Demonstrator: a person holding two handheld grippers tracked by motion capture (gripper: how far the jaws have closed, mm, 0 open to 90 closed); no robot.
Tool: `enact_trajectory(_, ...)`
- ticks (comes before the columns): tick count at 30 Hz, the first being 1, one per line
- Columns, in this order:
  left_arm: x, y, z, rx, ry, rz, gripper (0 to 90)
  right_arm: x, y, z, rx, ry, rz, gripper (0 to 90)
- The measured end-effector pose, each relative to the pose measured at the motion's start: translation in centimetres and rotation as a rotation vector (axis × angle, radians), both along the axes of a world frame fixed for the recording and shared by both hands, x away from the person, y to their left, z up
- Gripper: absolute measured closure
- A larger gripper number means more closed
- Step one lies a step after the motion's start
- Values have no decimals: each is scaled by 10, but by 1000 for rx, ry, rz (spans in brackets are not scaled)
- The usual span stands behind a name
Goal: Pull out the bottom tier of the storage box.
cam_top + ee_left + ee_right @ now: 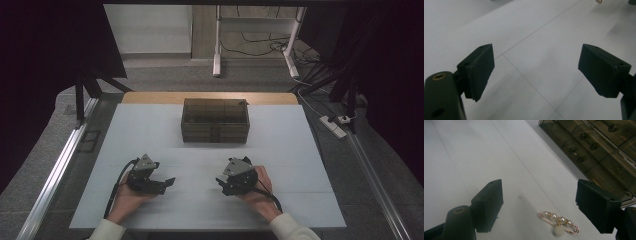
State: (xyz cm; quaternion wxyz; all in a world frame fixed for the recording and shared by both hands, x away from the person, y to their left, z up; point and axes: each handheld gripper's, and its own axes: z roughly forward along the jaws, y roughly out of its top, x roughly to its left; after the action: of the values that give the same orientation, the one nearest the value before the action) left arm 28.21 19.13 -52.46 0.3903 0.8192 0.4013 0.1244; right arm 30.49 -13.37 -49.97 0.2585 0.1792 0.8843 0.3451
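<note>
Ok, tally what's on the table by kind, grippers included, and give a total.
Grippers: 2 (left gripper, right gripper)
Drawer box: 1
Pearl brooch: 1
Total: 4

A gold pin brooch point(559, 223) carrying white pearls and one round pearl pendant is lying flat on the white tabletop point(474, 157), at 7 o'clock from the smoked drawer box point(599, 147).

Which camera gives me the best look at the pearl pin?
The right gripper view: the pearl pin lies flat on the white table, close up between that gripper's open jaws. The high view is too coarse to make it out.
</note>
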Motion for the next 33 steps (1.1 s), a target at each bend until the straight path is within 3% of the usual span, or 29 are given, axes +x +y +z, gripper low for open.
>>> enact_trajectory(21, -1, 1, 0, 1, 0, 3, 143, 0, 17, -2, -139, -96, 31, 237)
enact_trajectory(33, -1, 1, 0, 2, 1, 4, 143, 1, 21, -2, -171, -127, 41, 239)
